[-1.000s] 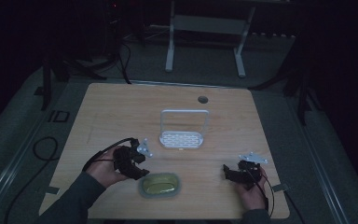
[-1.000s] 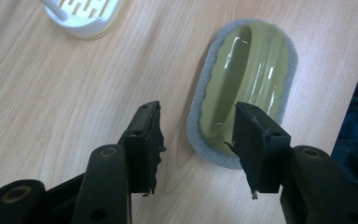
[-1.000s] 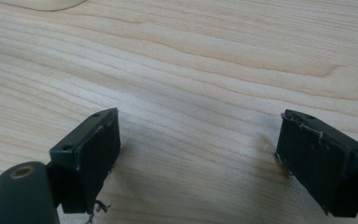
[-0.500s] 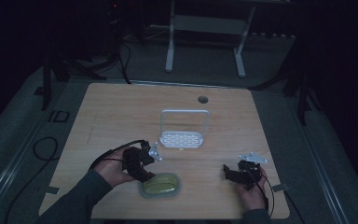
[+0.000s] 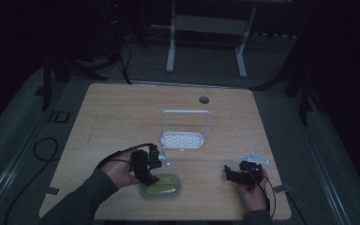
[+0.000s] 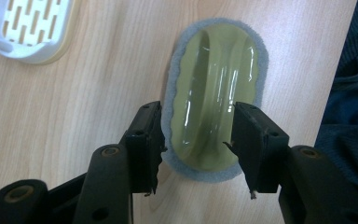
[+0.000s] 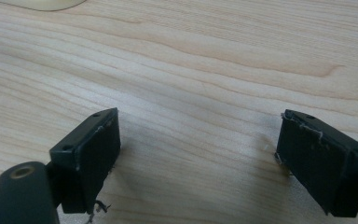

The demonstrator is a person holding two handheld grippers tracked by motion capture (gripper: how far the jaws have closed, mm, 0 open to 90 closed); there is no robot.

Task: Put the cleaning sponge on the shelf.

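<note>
Straddling the scrubber [image 6: 213,95] near the bench [image 5: 122,112] front edge with the left tongs [image 6: 196,144] spread; lying beyond it, a white rack [image 5: 183,136]. Resting the right tongs [image 7: 198,158] spread over bare wood.

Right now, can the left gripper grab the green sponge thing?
Probably yes. The left gripper hangs right over the green sponge, its jaws open on either side of the handle, with nothing between them. It likely only needs to come down and close.

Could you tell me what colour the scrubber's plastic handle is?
Translucent yellow-green plastic handle, clearest in the left gripper view.
</note>
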